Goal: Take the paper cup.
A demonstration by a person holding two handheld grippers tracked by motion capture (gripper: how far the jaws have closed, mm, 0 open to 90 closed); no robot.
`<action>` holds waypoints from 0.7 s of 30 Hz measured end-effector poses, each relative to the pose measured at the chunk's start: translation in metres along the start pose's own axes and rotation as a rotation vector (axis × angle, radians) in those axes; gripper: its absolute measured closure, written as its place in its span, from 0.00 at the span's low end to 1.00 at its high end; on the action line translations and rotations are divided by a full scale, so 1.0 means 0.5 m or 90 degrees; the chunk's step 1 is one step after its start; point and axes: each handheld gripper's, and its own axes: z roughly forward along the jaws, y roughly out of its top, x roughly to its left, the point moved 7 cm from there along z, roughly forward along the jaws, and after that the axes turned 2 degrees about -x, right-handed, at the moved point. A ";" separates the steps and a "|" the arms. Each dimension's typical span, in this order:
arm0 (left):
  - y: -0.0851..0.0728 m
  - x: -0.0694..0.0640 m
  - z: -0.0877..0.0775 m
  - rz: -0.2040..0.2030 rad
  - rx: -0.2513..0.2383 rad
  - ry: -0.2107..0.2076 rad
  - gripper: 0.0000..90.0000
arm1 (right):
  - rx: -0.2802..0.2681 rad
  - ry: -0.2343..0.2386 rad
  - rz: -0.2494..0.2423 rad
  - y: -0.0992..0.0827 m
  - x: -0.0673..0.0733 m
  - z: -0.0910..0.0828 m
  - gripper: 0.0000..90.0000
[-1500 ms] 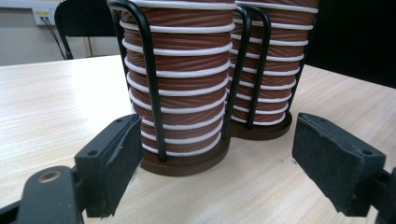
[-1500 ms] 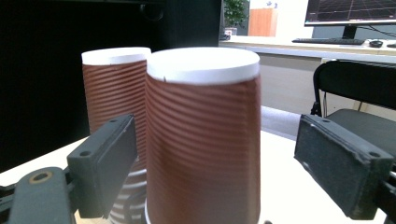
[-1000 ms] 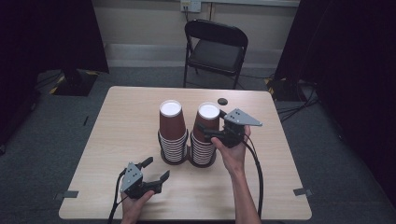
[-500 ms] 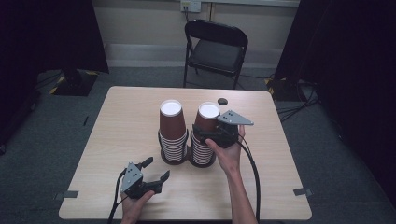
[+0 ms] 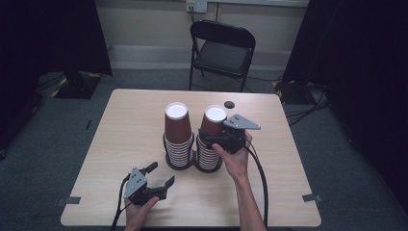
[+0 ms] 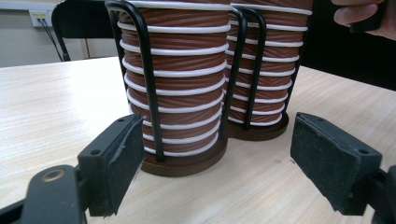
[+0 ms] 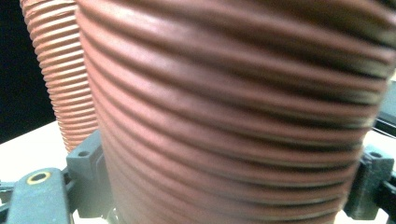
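I am holding the right gripper up against the top cup of the right-hand stack, and its fingers are sitting on either side of that cup's ribbed brown wall, closed in against it. In the right gripper view the cup is standing upright between the two fingers, very close to the camera, with the other stack showing just behind it to the left.

I am resting the left gripper low on the surface, near its front edge and apart from the cups, with its fingers spread wide and holding nothing. In the left gripper view they are pointing at the base of the nearer stack, which is sitting in a black wire holder on a round brown base, touching the second holder beside it.

Both stacks are standing side by side near the middle of the surface. A small dark disc is lying behind them, and a black folding chair is standing beyond the far edge.
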 end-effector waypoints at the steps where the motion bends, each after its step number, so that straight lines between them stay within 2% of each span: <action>1: 0.000 0.000 0.000 0.000 0.000 0.000 0.19 | 0.000 0.000 0.000 0.000 0.000 0.000 0.13; 7: 0.000 0.000 0.000 0.000 -0.001 0.001 0.19 | 0.001 0.003 0.000 0.007 -0.001 -0.002 0.14; 13: 0.000 0.001 0.000 0.005 0.000 0.004 0.19 | -0.013 0.006 0.004 0.024 -0.002 -0.008 0.14; 21: 0.000 -0.001 0.001 0.003 0.003 -0.006 0.19 | -0.020 0.003 0.006 0.041 -0.004 -0.012 0.15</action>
